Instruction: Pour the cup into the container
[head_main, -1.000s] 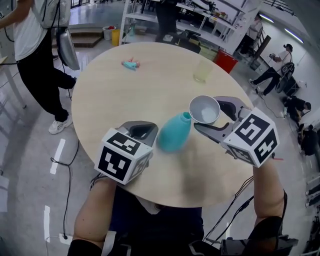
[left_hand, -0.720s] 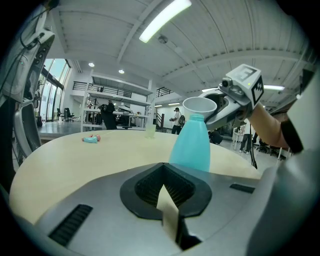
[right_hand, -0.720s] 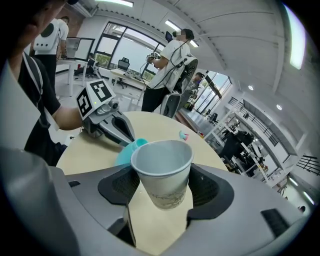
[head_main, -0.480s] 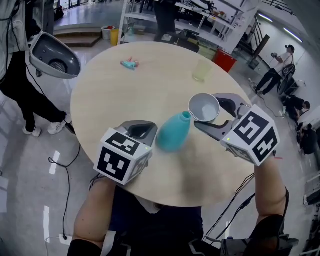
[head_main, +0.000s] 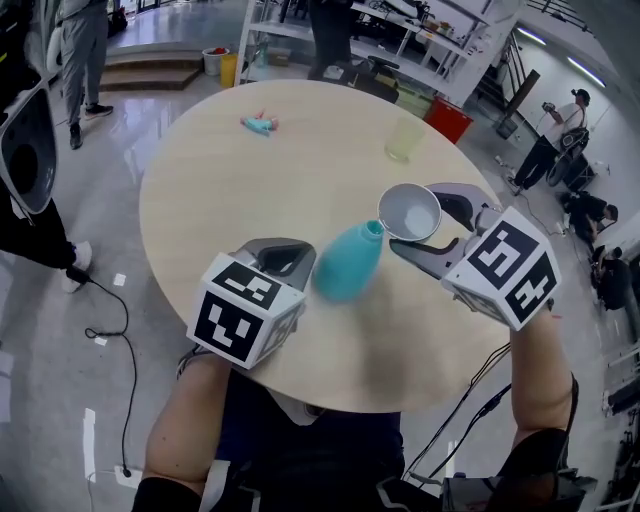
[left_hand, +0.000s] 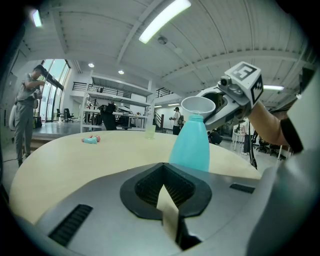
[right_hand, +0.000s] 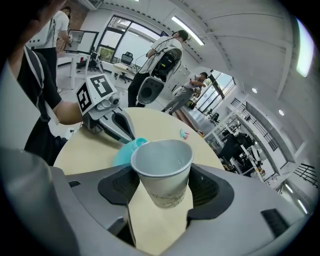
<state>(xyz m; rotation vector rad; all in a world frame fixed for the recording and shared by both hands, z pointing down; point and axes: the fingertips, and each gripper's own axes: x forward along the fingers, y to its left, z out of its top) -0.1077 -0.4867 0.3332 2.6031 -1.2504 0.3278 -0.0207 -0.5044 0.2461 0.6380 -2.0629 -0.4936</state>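
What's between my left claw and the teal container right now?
Nothing. In the left gripper view the teal container stands just ahead of the left claw, no object between; the head view agrees.

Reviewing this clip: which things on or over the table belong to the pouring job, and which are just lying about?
In the job:
- white paper cup, held in the right gripper
- teal container, standing close to the cup

Lying about:
- pale yellow cup, on the table's far side
- small teal-and-pink object, also on the far side
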